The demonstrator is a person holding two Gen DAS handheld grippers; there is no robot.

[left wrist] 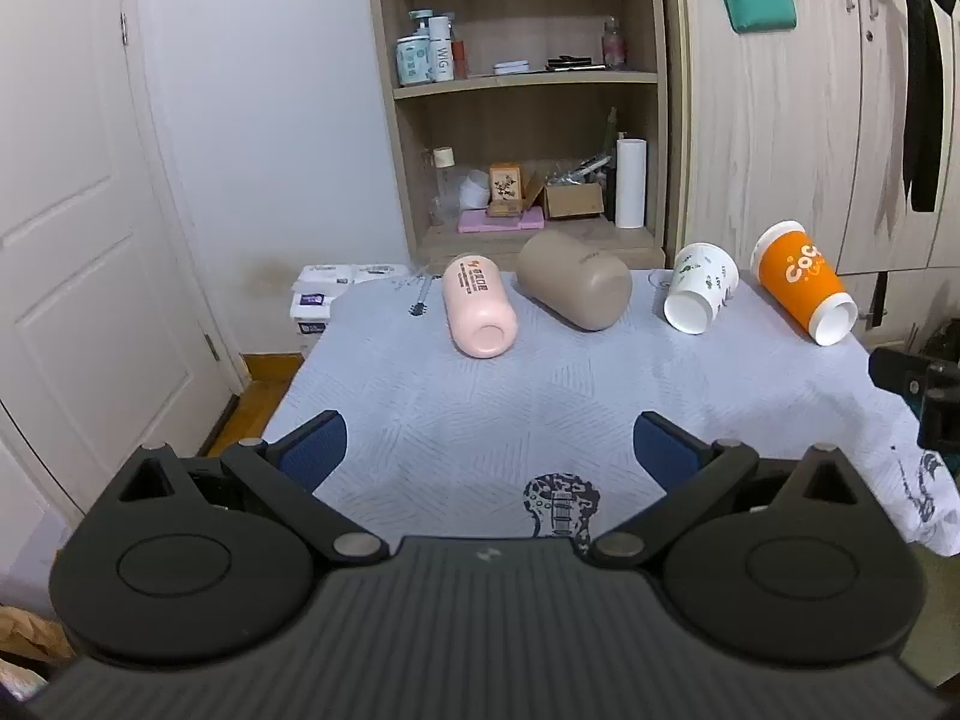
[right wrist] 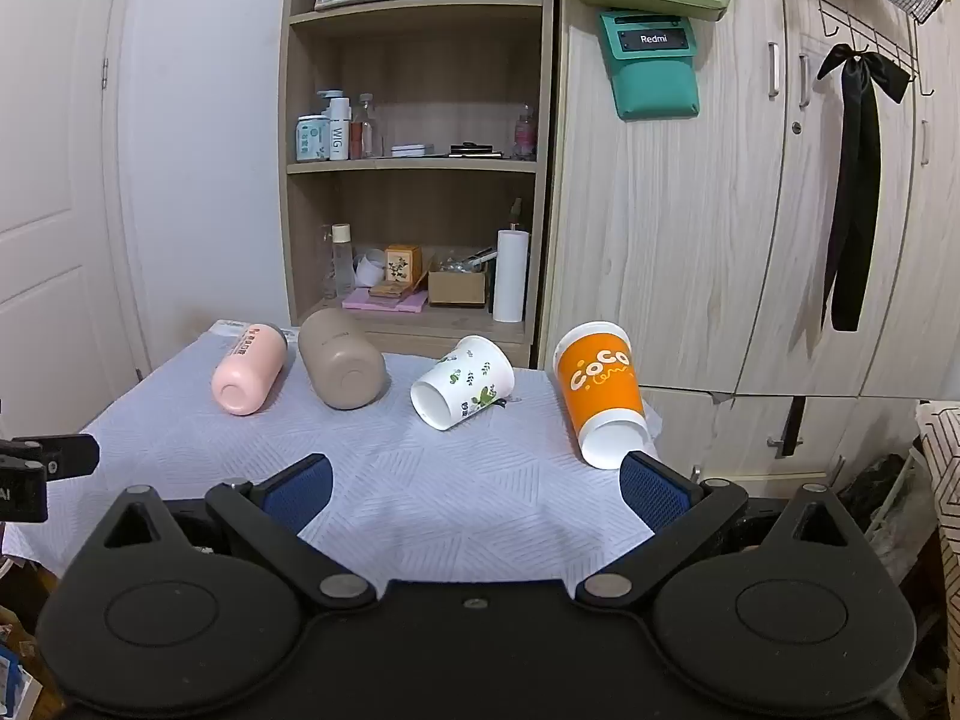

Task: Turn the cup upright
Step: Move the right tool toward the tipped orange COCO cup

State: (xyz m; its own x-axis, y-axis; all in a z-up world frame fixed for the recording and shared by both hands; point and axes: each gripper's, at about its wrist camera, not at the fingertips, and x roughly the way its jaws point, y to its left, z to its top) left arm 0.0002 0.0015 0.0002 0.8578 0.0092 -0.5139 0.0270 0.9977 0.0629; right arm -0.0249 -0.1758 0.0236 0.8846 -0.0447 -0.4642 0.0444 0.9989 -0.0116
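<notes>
Several cups lie on their sides in a row at the far side of the table: a pink cup [left wrist: 479,312] [right wrist: 249,369], a taupe cup [left wrist: 573,288] [right wrist: 341,366], a white leaf-print paper cup [left wrist: 701,295] [right wrist: 462,390] and an orange "CoCo" paper cup [left wrist: 803,290] [right wrist: 603,393]. Their bases point toward me. My left gripper [left wrist: 489,450] is open and empty, hovering over the near table, well short of the cups. My right gripper [right wrist: 474,489] is open and empty, its right fingertip [right wrist: 651,486] just in front of the orange cup's base.
The table is covered with a pale blue-grey cloth [left wrist: 480,408] [right wrist: 420,468] printed with a guitar. A wooden shelf unit [left wrist: 522,90] and wardrobe doors [right wrist: 690,210] stand right behind the table. A white door [left wrist: 72,210] is at left. The orange cup lies near the table's right edge.
</notes>
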